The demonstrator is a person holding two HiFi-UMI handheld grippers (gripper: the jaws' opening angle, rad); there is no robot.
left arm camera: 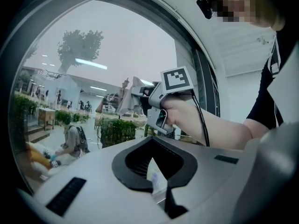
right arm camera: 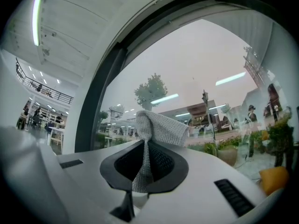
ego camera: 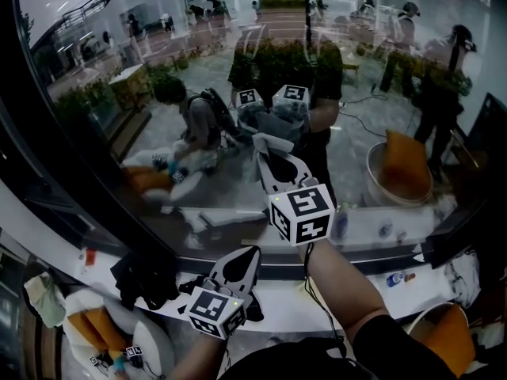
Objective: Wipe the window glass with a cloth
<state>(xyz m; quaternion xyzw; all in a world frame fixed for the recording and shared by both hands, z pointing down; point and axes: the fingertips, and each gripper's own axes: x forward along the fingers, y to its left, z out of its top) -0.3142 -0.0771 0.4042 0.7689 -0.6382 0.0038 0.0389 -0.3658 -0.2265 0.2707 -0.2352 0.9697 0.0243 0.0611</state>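
The window glass fills the head view and mirrors a person, plants and a room. My right gripper is raised close to the pane, shut on a grey mesh cloth. In the right gripper view the cloth is pinched between the jaws of the right gripper and bunches above the tips, with the glass just beyond. My left gripper hangs lower, over the sill, shut and empty. The left gripper view shows its closed jaws and, further off, the right gripper with the cloth.
A black window frame curves down the left. Below the pane runs a white sill with a small bottle and a dark crumpled item. An orange-lined bucket stands at lower right, a basin at lower left.
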